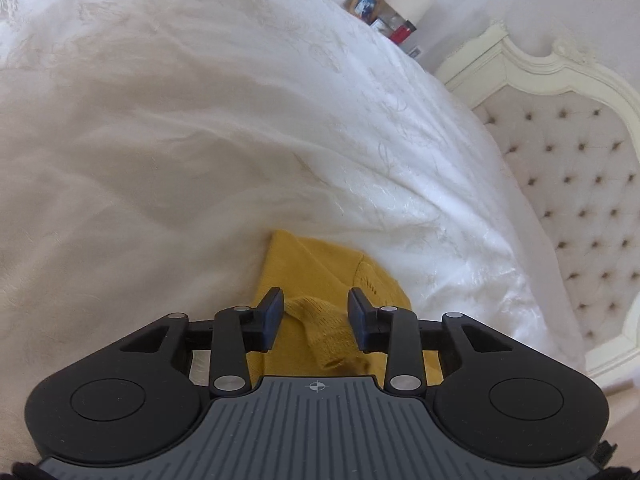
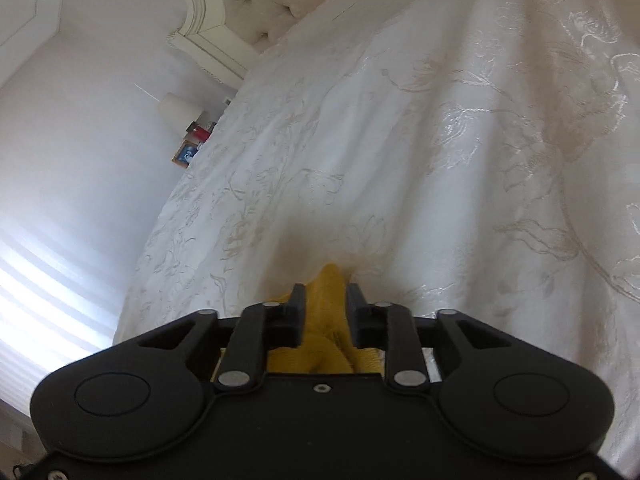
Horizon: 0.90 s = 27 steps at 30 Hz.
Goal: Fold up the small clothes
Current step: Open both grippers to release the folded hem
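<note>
White embroidered bedspread (image 1: 200, 140), tufted headboard (image 1: 568, 184) far right; left gripper (image 1: 316, 304) and right gripper (image 2: 323, 300) part-open, straddling the yellow knit garment (image 1: 312, 272) ungripped.

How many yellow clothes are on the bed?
1. The yellow knitted garment lies on the white bedspread, between the fingers of both hand-held grippers; the right wrist view shows it too. More could be hidden below the cameras.
</note>
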Available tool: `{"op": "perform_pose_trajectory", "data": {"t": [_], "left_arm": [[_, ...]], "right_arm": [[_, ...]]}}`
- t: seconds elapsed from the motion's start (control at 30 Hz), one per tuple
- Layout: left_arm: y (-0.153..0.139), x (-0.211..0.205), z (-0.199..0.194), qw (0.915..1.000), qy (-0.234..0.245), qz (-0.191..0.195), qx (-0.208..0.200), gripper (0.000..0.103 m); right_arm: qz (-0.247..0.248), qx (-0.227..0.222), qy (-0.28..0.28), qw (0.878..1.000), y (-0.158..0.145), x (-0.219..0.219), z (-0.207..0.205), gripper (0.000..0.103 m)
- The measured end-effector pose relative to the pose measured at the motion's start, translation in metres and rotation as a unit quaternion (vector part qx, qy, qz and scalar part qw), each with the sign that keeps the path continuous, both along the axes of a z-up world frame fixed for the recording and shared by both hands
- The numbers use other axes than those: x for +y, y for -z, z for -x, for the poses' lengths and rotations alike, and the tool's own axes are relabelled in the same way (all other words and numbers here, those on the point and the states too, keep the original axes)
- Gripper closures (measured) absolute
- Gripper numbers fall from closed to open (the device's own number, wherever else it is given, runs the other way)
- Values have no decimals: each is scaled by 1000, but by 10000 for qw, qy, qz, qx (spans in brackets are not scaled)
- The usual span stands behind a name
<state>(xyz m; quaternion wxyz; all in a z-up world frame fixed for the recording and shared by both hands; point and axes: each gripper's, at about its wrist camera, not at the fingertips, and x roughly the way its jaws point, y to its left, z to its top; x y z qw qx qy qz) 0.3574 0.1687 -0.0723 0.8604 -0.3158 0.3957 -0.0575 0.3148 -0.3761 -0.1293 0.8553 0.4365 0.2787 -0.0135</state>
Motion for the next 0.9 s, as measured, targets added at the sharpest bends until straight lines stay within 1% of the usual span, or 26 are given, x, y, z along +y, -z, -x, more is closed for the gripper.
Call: {"op": "perform_pose_trajectory", "data": {"t": [0.07,0.17,0.2,0.27,0.37,0.47,0.53,0.6,0.63,0.7,0.77,0.8,0.83,0.87,0.9], "left_arm": [[-6,2,6,9995,69,-282,-133,63],[-17,3,20,9971,176,-633,-373,63],[-20,2,26,9961,236,-732,-427,63],[-25,-5,39,9924,452,-1006,-537,63],[-28,-24,57,9829,881,-1480,-648,63],[-25,-46,68,9704,1379,-1837,-744,63],[-18,-62,64,9608,1729,-2054,-693,63],[-12,-73,54,9555,1900,-2160,-659,63],[-8,-77,47,9545,1937,-2180,-627,63],[-5,-79,29,9564,1877,-2171,-546,63],[-4,-78,7,9622,1665,-2114,-415,63],[-5,-75,-4,9653,1517,-2087,-395,63],[-8,-72,-13,9687,1330,-2058,-393,63],[-12,-68,-19,9707,1153,-2067,-408,63],[-17,-65,-23,9721,975,-2088,-437,63]], "right_arm": [[131,-154,33,9998,1,4,12,52],[520,-344,-1,9981,-6,13,34,52],[715,-412,-31,9966,-9,17,41,52],[1360,-539,-163,9891,-20,34,56,52],[2308,-629,-461,9699,-33,66,70,52],[2924,-563,-904,9504,-35,95,77,52],[3314,-458,-1230,9343,-34,114,76,52],[3599,-375,-1556,9192,-32,130,69,52],[3654,-296,-1725,9142,-31,134,64,52],[3728,-55,-2068,9045,-26,143,49,52],[3863,98,-2255,8943,-24,149,30,52],[3907,137,-2301,8912,-24,150,19,52],[3904,130,-2296,8915,-25,149,9,52],[3848,102,-2246,8952,-27,146,-2,51],[3756,57,-2149,9015,-30,142,-11,52]]}}
